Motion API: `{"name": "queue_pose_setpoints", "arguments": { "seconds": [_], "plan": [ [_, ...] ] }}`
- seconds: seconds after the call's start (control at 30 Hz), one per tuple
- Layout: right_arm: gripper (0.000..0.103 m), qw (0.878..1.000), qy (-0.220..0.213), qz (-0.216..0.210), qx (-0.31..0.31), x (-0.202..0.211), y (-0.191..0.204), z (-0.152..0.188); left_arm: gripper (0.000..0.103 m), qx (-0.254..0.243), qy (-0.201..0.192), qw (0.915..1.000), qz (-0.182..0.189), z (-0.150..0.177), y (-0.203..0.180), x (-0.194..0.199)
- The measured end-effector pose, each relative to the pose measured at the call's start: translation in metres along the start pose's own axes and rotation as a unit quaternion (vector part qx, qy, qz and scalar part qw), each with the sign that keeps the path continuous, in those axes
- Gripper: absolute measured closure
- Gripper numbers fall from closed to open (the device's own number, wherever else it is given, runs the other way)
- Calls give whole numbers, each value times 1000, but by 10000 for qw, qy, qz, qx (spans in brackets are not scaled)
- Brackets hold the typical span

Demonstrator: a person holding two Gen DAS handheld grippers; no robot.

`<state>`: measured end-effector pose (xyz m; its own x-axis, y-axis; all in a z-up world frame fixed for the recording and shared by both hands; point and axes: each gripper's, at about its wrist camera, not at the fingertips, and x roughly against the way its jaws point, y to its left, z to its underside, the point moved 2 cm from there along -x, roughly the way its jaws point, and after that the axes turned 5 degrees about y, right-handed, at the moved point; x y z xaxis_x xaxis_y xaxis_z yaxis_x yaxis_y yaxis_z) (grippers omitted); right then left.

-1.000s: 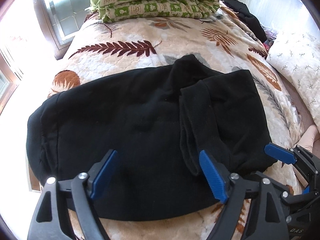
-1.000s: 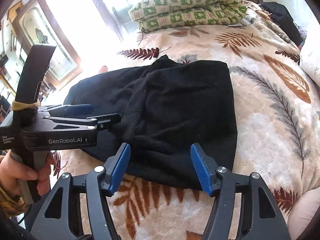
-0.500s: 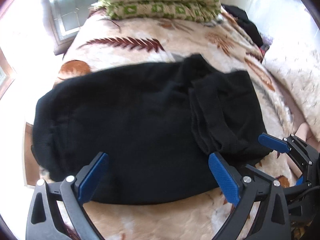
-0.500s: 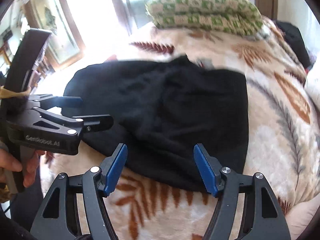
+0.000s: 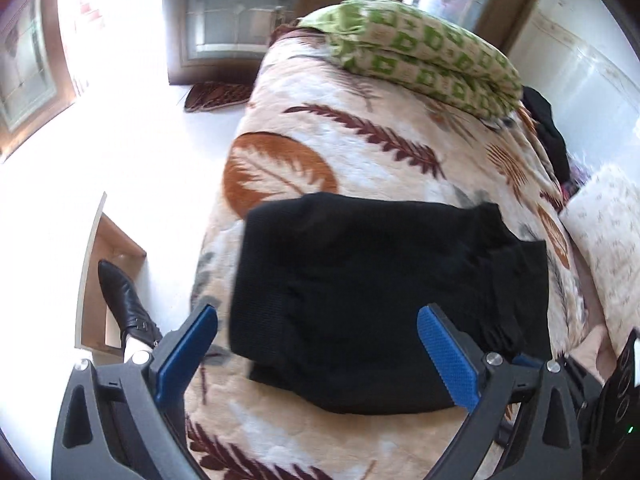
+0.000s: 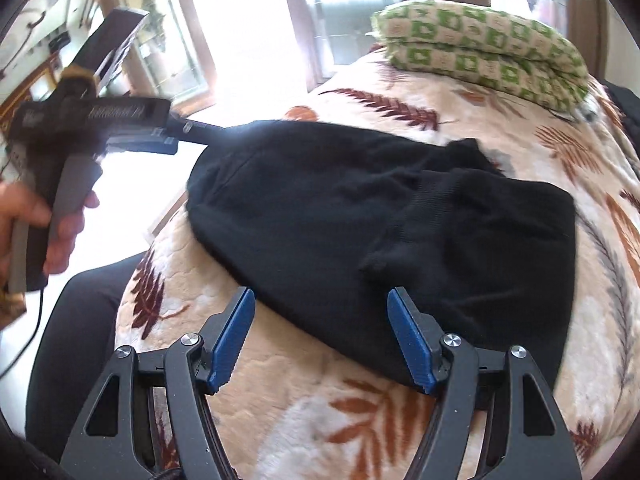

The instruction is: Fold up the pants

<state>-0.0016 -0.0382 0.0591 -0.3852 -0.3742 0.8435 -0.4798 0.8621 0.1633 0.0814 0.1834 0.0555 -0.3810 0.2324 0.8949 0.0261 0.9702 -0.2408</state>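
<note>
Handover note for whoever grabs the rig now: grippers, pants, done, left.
Left gripper: open, empty, above the near edge of the pants.
Right gripper: open, empty, at their near edge.
Pants: black, flat on the leaf-print blanket, right end already folded over onto the rest.
Left: probably fold once more from the left end, then flatten.

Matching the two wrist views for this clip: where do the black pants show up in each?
Left wrist: the black pants fill the centre, reaching the lower right.
Right wrist: the black pants lie across the centre, from mid-left to the right.
Shared landmark: the green patterned quilt at the bed's far end, upper right in both.
</note>
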Motion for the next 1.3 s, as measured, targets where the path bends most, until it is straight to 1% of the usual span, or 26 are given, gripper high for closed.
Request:
{"name": "queue_pose_setpoints", "arguments": {
  "seconds": [0.17, 0.23, 0.3, 0.33, 0.43, 0.5, 0.6, 0.63, 0.7, 0.73, 0.77, 0.8, 0.83, 0.9, 0.97, 1.1, 1.23, 1.27, 1.3],
  "plan": [
    [34, 9990, 98, -85, 417, -18, 26, -5, 2, 602, 356, 9967, 404, -6, 38, -20],
    [34, 9984, 119, -106, 543, -22, 34, -8, 2, 762, 489, 9942, 577, -6, 43, -29],
    [34, 9974, 149, -122, 695, -28, 43, -10, 2, 825, 588, 9919, 773, -5, 45, -36],
    [34, 9970, 167, -131, 743, -30, 45, -11, 2, 830, 642, 9911, 815, -5, 45, -40],
    [34, 9954, 207, -95, 934, -36, 55, -13, 4, 868, 835, 9890, 856, -3, 46, -54],
    [34, 9943, 233, -74, 1038, -40, 59, -14, 6, 910, 949, 9868, 946, 0, 47, -61],
    [34, 9936, 242, -27, 1105, -44, 62, -14, 7, 813, 930, 9879, 942, -1, 45, -63],
    [34, 9933, 230, 9, 1128, -46, 62, -14, 8, 759, 933, 9879, 977, -3, 44, -63],
    [34, 9924, 219, 99, 1205, -50, 64, -15, 24, 608, 946, 9880, 1057, -10, 40, -61],
    [35, 9917, 219, 154, 1259, -52, 65, -15, 27, 560, 981, 9874, 1104, -14, 39, -61],
    [35, 9899, 214, 292, 1370, -55, 68, -15, 34, 520, 1036, 9860, 1202, -18, 36, -61],
    [36, 9885, 211, 378, 1448, -57, 70, -15, 37, 498, 1082, 9842, 1307, -22, 35, -61],
    [36, 9870, 211, 451, 1529, -59, 72, -15, 37, 474, 1133, 9831, 1354, -26, 34, -62],
    [36, 9838, 193, 559, 1694, -63, 78, -16, 37, 421, 1273, 9820, 1330, -33, 31, -69],
    [37, 9807, 168, 630, 1845, -65, 84, -17, 37, 458, 1308, 9801, 1423, -37, 33, -73],
    [40, 9722, 90, 837, 2187, -69, 96, -19, 37, 568, 1410, 9741, 1676, -44, 40, -77],
    [52, 9623, 21, 1115, 2480, -79, 112, -28, 37, 515, 1481, 9718, 1763, -45, 40, -80],
    [54, 9578, -13, 1236, 2596, -85, 120, -31, 37, 484, 1511, 9713, 1770, -45, 40, -80],
    [59, 9548, -35, 1304, 2671, -88, 124, -34, 37, 464, 1538, 9709, 1778, -45, 40, -80]
  ]
}}
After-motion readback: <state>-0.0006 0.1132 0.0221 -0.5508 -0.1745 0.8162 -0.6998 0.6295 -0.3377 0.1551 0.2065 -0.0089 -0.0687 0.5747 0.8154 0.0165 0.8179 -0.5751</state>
